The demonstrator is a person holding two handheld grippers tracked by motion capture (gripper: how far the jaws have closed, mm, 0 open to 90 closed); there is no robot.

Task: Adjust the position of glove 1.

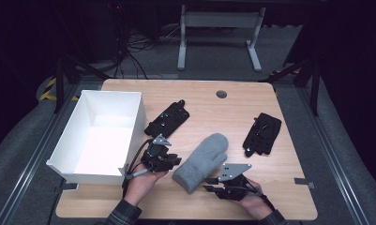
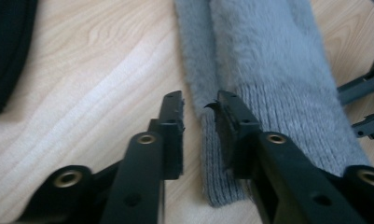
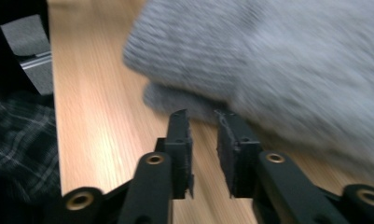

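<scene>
The left gripper (image 2: pixel 199 105) is held narrowly open astride the ribbed cuff edge of the fuzzy grey knitted mitten (image 1: pixel 202 160), which lies on the wooden table (image 1: pixel 232 110). The right gripper (image 3: pixel 202 123) is narrowly parted, just short of it. The white rectangular box (image 1: pixel 71 129) holds nothing.

Bench layout, seen from above

The box (image 1: pixel 101 136) sits at the left; one glove (image 1: pixel 167 119) lies beside it, the mitten (image 1: pixel 200 161) centre-front, another glove (image 1: pixel 263 133) far right.

mitten (image 1: pixel 202 161): fuzzy grey knit, ribbed cuff | table (image 1: pixel 209 108): smooth matt wood | box (image 1: pixel 71 136): matt white
</scene>
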